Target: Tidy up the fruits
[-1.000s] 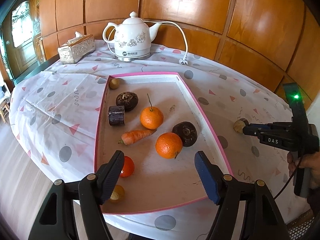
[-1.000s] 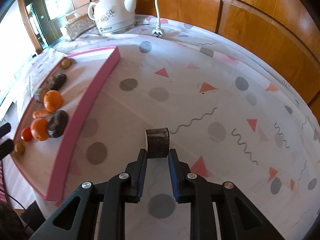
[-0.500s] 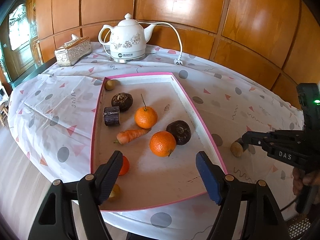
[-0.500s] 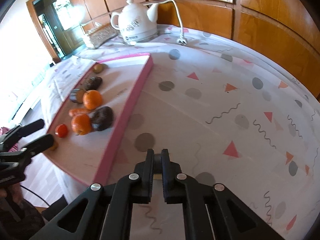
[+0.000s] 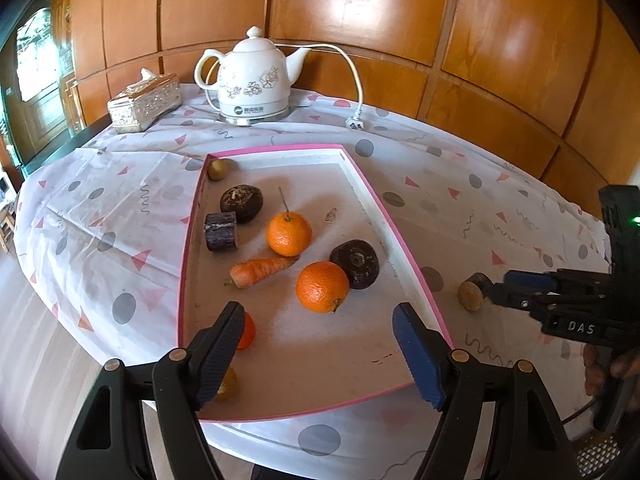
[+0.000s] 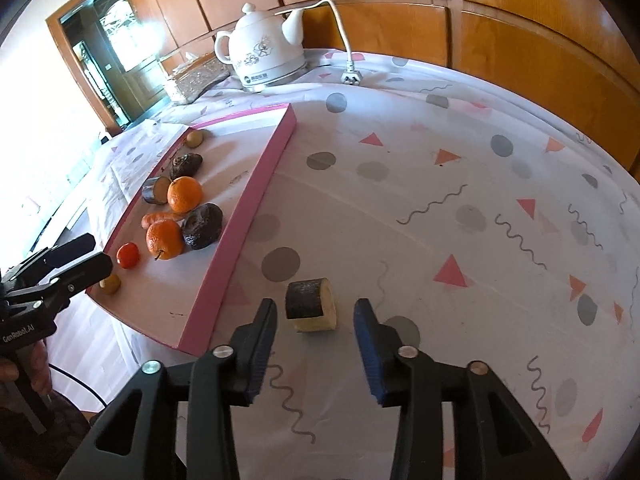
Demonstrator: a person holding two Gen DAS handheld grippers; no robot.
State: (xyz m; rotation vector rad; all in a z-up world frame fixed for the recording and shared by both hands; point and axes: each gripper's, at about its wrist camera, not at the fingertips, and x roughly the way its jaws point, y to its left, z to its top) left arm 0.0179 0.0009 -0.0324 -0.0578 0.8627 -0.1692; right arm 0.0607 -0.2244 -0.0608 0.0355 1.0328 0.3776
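The brown chunk (image 6: 311,305) lies on the desk (image 6: 460,200) (outside the pink tray (image 6: 256,192)); the right claw (image 6: 315,332) has just been opening, letting it go. The left claw (image 5: 320,344) is spread, empty.

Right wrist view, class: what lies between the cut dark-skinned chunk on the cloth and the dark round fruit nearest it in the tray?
Only the tray's pink side wall and patterned tablecloth separate the chunk from the dark fruit.

wall: glossy varnished orange wood panels (image 5: 360,8) | kettle: glossy white ceramic kettle (image 5: 256,80) | cover: matt patterned white cloth (image 6: 440,200) | tongs: matt black plastic
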